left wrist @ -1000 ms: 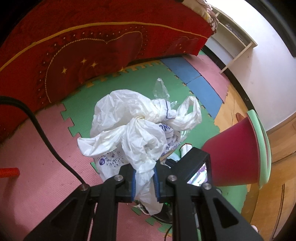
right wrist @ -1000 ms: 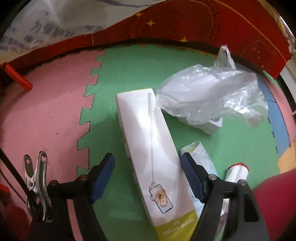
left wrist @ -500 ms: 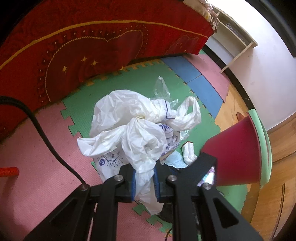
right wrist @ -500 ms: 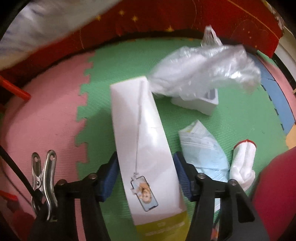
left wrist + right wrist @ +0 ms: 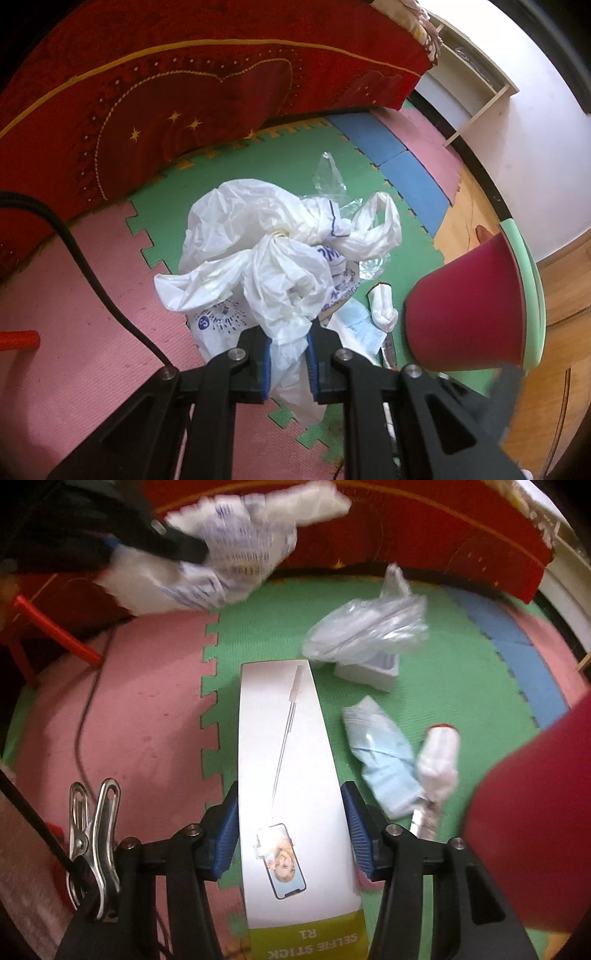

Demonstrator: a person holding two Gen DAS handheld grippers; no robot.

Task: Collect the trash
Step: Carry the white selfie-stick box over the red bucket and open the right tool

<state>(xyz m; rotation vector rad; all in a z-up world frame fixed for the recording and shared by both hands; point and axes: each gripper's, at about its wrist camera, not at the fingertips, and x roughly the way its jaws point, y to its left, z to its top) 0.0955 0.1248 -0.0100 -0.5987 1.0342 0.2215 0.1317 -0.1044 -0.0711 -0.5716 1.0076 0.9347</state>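
Note:
My left gripper (image 5: 289,360) is shut on a crumpled white plastic bag (image 5: 273,254) and holds it above the foam mat; the bag also shows at the top left of the right wrist view (image 5: 229,557). My right gripper (image 5: 291,834) is shut on a long white selfie-stick box (image 5: 291,775), gripping its two long sides. On the green mat lie a clear plastic bag (image 5: 369,631) over a small white box (image 5: 373,670), a light blue packet (image 5: 384,757) and a white roll (image 5: 439,760).
A dark red bin with a green rim (image 5: 476,310) stands at the right, also in the right wrist view (image 5: 535,830). A red cloth-covered couch (image 5: 184,74) borders the mat at the back. A black cable (image 5: 81,266) crosses the pink mat.
My right gripper has closed on the selfie-stick box. The left gripper has kept hold of the white bag and stayed roughly in place.

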